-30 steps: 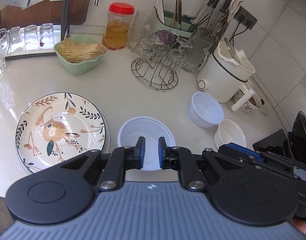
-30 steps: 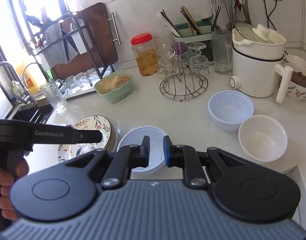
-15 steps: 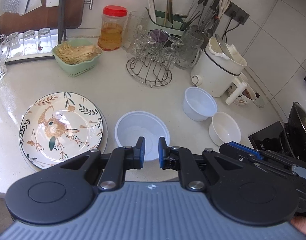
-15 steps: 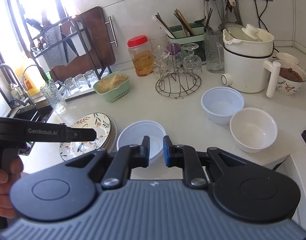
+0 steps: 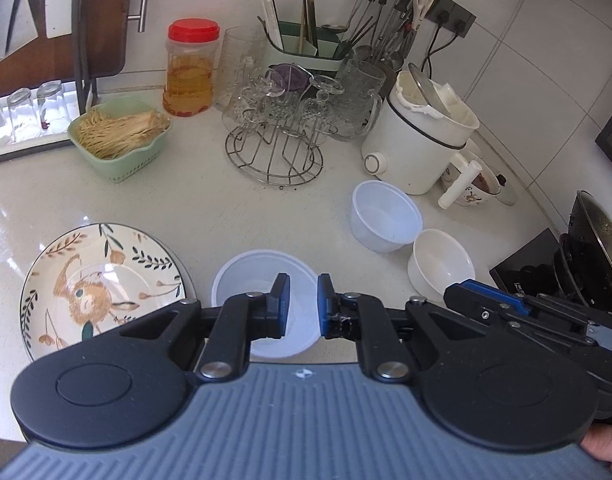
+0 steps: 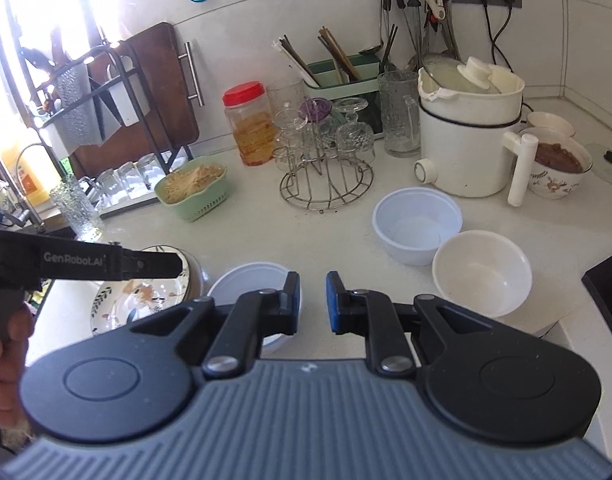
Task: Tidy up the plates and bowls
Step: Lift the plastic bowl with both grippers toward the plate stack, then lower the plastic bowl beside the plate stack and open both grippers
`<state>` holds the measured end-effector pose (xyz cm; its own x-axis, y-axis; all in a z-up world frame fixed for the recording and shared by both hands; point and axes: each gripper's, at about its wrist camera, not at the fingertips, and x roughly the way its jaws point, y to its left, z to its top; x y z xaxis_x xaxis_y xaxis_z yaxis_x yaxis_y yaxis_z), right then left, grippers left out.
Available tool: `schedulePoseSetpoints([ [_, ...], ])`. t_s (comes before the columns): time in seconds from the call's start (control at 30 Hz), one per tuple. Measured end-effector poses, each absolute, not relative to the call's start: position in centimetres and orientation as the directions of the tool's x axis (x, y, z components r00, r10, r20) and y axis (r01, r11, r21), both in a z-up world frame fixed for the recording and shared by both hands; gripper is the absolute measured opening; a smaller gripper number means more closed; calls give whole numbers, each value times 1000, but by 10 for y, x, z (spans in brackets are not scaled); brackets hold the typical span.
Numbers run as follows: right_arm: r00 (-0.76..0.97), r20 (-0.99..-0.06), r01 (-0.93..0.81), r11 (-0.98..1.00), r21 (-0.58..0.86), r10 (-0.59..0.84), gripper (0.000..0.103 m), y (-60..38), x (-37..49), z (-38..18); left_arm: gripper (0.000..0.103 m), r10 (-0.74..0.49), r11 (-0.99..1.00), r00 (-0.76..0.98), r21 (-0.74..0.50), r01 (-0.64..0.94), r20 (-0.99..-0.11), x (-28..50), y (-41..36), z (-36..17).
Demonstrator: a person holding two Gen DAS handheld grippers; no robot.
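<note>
Both grippers have pulled back from the near white bowl, left gripper and right gripper slightly parted, empty; it sits beside the floral plate, unstacked.

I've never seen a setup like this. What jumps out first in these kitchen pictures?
The black left gripper, jaws slightly apart and holding nothing, fills the foreground above a white bowl near the counter's front edge. Left of that bowl lies a floral plate; to its right, two more white bowls sit side by side before a white cooker.
</note>
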<state>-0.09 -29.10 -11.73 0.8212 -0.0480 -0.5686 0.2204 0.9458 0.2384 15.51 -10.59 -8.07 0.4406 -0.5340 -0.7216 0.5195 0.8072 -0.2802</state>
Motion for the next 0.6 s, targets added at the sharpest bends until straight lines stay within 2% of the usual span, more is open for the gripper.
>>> schedulePoseSetpoints([
  [0.37, 795, -589, 310, 930, 196, -141, 18, -304, 9, -114, 16, -570, 785, 428, -312, 535, -701, 185, -112, -83],
  [0.47, 802, -576, 308, 935, 175, -157, 18, -305, 12, -105, 26, -578, 782, 429, -321, 534, -694, 198, -108, -82],
  [0.6, 794, -576, 345, 924, 163, -195, 19, -311, 18, -100, 34, -575, 789, 458, -313, 529, -678, 214, -106, -76],
])
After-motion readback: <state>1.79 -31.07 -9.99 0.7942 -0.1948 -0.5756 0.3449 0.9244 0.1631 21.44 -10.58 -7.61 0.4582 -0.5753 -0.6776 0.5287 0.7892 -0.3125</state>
